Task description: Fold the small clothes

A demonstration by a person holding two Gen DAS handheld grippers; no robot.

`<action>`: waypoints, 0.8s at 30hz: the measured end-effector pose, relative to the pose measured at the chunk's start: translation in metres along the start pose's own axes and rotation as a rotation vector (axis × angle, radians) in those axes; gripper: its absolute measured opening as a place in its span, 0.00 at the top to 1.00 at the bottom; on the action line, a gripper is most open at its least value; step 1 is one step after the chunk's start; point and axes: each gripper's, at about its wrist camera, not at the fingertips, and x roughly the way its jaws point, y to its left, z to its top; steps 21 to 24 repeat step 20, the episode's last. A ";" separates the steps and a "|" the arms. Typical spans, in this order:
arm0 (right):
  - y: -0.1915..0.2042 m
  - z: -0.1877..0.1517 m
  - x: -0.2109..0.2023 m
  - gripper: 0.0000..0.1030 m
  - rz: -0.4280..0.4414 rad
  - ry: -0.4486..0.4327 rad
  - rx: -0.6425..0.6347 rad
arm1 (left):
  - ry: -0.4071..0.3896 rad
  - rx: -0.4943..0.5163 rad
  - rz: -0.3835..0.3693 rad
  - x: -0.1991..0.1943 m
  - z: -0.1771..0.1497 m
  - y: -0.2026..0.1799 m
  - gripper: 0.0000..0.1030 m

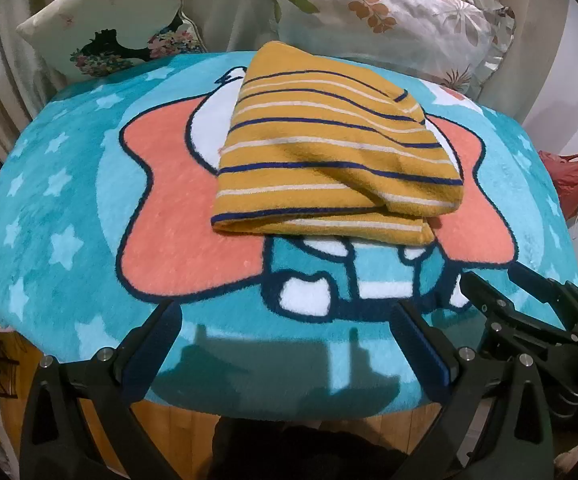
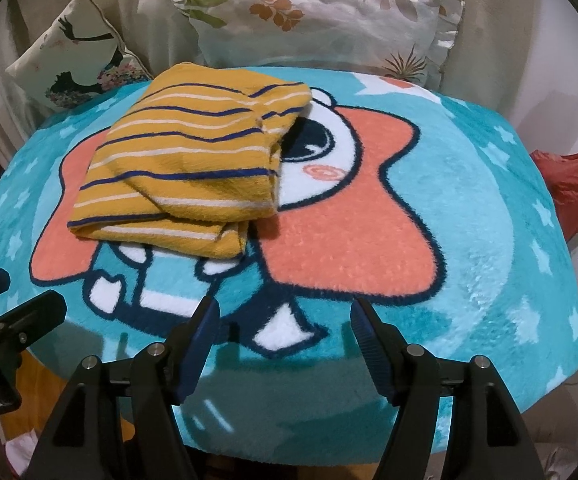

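Note:
A small mustard-yellow garment with navy and white stripes [image 1: 329, 148] lies folded in a compact bundle on a turquoise cartoon blanket [image 1: 69, 208]. It also shows in the right wrist view [image 2: 185, 160], left of centre. My left gripper [image 1: 285, 316] is open and empty, near the blanket's front edge, short of the garment. My right gripper [image 2: 285, 312] is open and empty, also at the front edge, to the right of the garment. The right gripper also shows in the left wrist view [image 1: 529, 300] at the lower right. The left gripper shows in the right wrist view [image 2: 17, 304] at the far left.
Two printed pillows [image 1: 109, 28] [image 1: 389, 20] lean against the back behind the blanket [image 2: 489, 220]. A red bag [image 1: 573, 180] hangs at the right; it also shows in the right wrist view [image 2: 569, 184]. Wooden floor [image 1: 193, 420] lies below the front edge.

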 end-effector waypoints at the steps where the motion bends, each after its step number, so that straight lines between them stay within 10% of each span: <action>1: 0.000 0.000 0.000 0.30 0.000 0.001 -0.002 | 0.001 -0.001 0.002 0.001 0.001 -0.001 0.00; 24: 0.000 0.016 0.019 0.29 0.008 0.017 -0.020 | 0.019 -0.013 0.007 0.016 0.016 -0.003 0.00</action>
